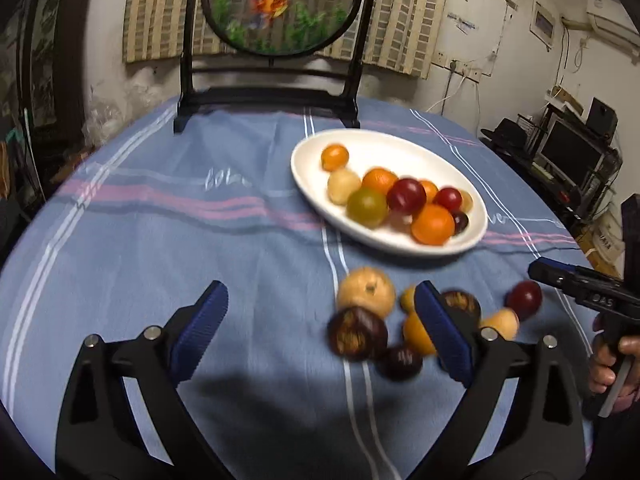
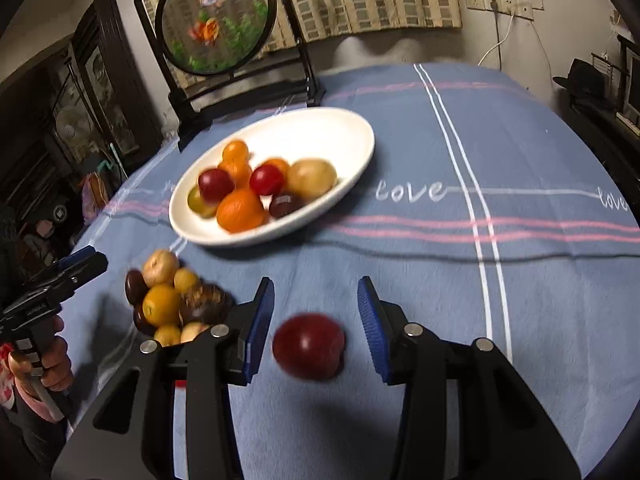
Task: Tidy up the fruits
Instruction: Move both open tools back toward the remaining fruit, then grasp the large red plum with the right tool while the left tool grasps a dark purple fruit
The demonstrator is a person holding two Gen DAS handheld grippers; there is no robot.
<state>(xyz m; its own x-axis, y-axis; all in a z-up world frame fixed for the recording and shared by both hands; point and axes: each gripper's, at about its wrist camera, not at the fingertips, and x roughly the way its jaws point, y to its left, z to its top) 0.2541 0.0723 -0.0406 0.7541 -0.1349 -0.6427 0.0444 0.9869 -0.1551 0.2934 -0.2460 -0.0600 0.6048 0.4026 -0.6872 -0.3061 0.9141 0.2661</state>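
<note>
Left gripper jaws wide, empty – right gripper jaws partly open around red fruit, not touching it

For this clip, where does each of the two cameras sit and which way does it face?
Left wrist: on the left gripper, angled down over the tablecloth at the loose fruit pile; its open jaws show, plus the right gripper and a hand.
Right wrist: on the right gripper, angled down at a red fruit lying between its open jaws, untouched; left gripper and hand at the left edge.
Shared: white dish, goldfish screen, the pile.
</note>
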